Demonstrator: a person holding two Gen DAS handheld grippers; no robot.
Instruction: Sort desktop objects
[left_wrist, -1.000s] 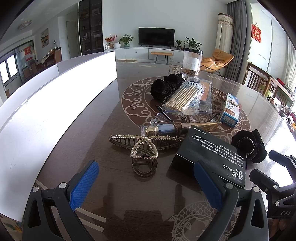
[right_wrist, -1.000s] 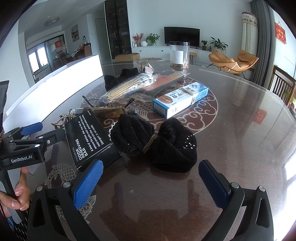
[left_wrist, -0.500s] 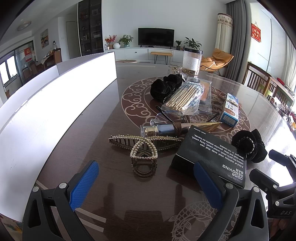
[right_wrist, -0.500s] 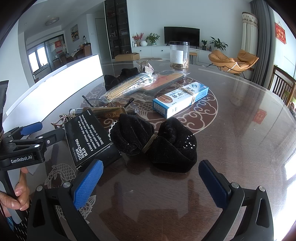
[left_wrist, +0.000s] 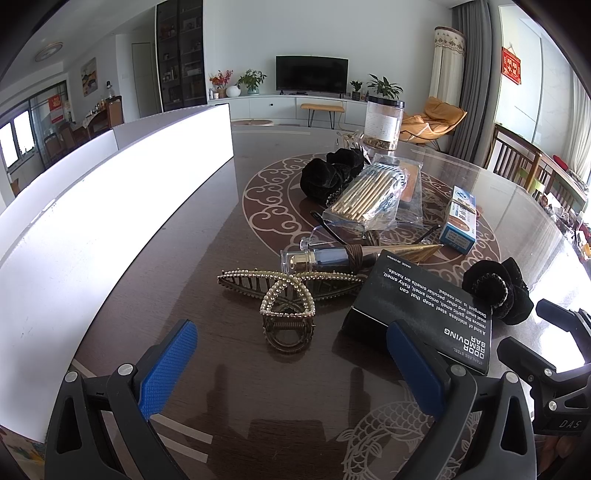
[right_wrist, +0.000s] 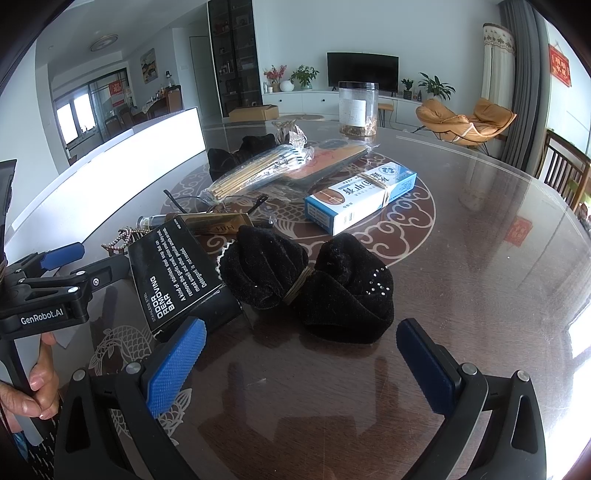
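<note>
My left gripper (left_wrist: 291, 365) is open just short of a pearl-studded bronze hair claw (left_wrist: 286, 299) on the dark round table (left_wrist: 192, 280). Right of the claw lies a black "odor removing bar" box (left_wrist: 424, 310), with a small bottle (left_wrist: 317, 258) behind it. My right gripper (right_wrist: 301, 363) is open before a black velvet bow (right_wrist: 306, 280), the same bow (left_wrist: 496, 290) seen at the right in the left wrist view. Farther back lie a bag of gold sticks (right_wrist: 255, 171), a blue-white carton (right_wrist: 362, 195) and another black bow (left_wrist: 330, 175).
A long white box wall (left_wrist: 110, 214) runs along the table's left side. A clear jar (right_wrist: 358, 109) stands at the far edge. A hand (right_wrist: 33, 380) grips the left gripper's handle. Wooden chairs (right_wrist: 565, 173) stand to the right.
</note>
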